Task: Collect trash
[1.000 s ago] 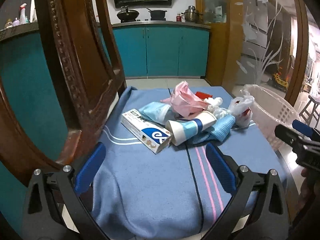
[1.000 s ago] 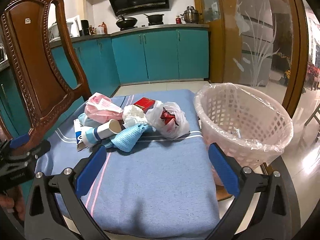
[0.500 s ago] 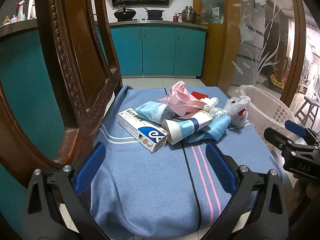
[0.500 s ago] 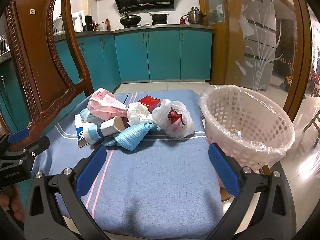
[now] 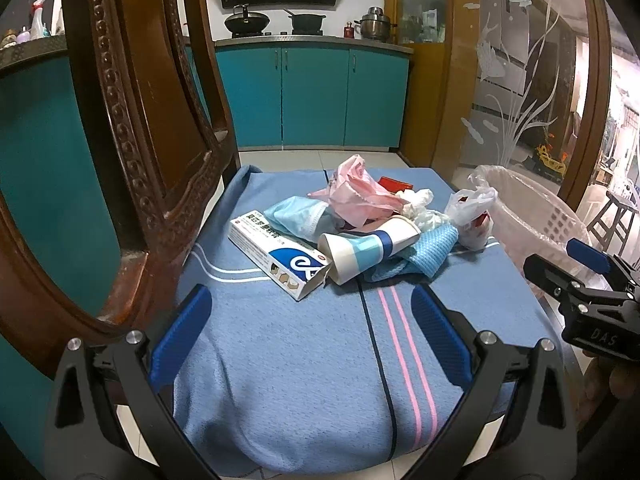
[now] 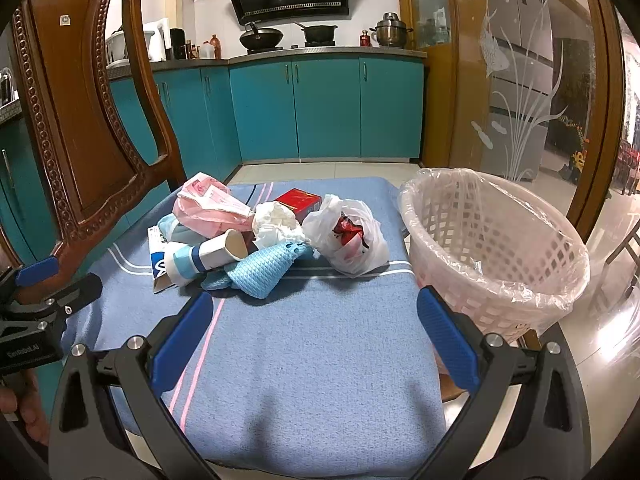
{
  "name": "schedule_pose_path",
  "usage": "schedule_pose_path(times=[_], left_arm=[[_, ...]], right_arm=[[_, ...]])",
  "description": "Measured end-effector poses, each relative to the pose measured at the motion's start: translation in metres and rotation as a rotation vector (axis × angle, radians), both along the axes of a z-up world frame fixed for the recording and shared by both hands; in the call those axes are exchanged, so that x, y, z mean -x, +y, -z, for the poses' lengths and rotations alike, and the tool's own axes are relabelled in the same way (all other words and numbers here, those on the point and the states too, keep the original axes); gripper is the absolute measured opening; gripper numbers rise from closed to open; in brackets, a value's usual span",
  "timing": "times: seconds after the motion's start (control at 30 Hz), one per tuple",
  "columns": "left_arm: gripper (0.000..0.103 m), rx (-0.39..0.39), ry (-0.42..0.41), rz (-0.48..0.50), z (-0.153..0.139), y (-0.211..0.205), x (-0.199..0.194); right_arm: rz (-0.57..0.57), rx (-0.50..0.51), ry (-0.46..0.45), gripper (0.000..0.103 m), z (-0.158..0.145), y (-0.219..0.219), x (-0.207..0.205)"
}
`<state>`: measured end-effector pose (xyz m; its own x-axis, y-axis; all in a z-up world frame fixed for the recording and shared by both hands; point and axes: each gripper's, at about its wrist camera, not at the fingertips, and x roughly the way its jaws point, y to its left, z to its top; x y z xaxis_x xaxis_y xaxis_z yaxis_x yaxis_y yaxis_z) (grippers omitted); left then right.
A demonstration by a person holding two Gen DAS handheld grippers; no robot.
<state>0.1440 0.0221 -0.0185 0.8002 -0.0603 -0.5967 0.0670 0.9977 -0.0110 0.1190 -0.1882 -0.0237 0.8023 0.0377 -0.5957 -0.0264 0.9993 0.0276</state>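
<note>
Where any writing can be made out, it is sparse: the white medicine box [image 5: 280,254] carries a blue panel with a large white "e" and small print too fine to read, and the body of the right gripper [image 6: 316,334], seen from the left camera, bears the letters "DAS". A label on the left gripper [image 5: 310,326] in the right view is too blurred to read.

That box lies at the near left of a trash heap on the blue cloth [image 5: 304,360] covering the seat. A paper cup [image 5: 366,250] with blue bands lies on its side against the box, mouth toward the left camera. Behind them sit a light blue face mask [image 5: 298,218], a crumpled pink bag [image 6: 210,208], white tissue [image 6: 276,222], a red box [image 6: 300,200] and a white plastic bag [image 6: 346,236] with something red inside. A blue textured rag [image 6: 268,270] lies at the front of the heap.

Both grippers hang low over the near edge of the cloth, level and pointing at the heap, fingers spread wide and empty. The trash lies ahead of the fingertips, apart from them. A lined basket [image 6: 492,248] stands just right of the heap, ahead of the right gripper's right finger [image 6: 446,334]. A hand [image 6: 24,416] shows at the left gripper's handle.
</note>
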Motion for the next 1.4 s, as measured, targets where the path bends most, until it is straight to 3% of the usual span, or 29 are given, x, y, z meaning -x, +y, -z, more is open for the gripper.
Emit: schedule_pose_path(times=[0.13, 0.27, 0.53, 0.9, 0.97, 1.0, 1.1, 1.3, 1.4], left_arm=[[0.099, 0.015, 0.02, -0.003, 0.003, -0.001, -0.004], [0.099, 0.113, 0.084, -0.032, 0.009, -0.008, -0.025], [0.1, 0.2, 0.136, -0.108, 0.026, -0.045, -0.076], [0.099, 0.154, 0.218, -0.189, 0.058, -0.068, -0.131], [0.095, 0.159, 0.223, -0.171, 0.06, -0.068, -0.135], [0.087, 0.162, 0.226, -0.147, 0.06, -0.069, -0.136], [0.087, 0.157, 0.208, -0.118, 0.055, -0.066, -0.129], [0.087, 0.085, 0.075, -0.034, 0.012, -0.056, -0.073], [0.087, 0.046, -0.015, 0.016, -0.014, -0.048, -0.038]], right_arm=[[0.007, -0.003, -0.004, 0.1, 0.0, -0.002, 0.0], [0.035, -0.021, -0.024, 0.1, -0.004, -0.007, 0.0], [0.079, -0.053, -0.035, 0.1, -0.005, -0.017, -0.002], [0.08, -0.072, -0.017, 0.1, -0.001, -0.023, -0.007], [0.079, -0.07, -0.015, 0.1, 0.0, -0.022, -0.01], [0.077, -0.067, -0.014, 0.1, 0.001, -0.022, -0.011], [0.079, -0.046, -0.023, 0.1, 0.0, -0.021, -0.02], [0.097, -0.055, -0.033, 0.1, 0.003, -0.03, -0.054], [0.091, -0.093, 0.001, 0.087, 0.012, -0.032, -0.078]])
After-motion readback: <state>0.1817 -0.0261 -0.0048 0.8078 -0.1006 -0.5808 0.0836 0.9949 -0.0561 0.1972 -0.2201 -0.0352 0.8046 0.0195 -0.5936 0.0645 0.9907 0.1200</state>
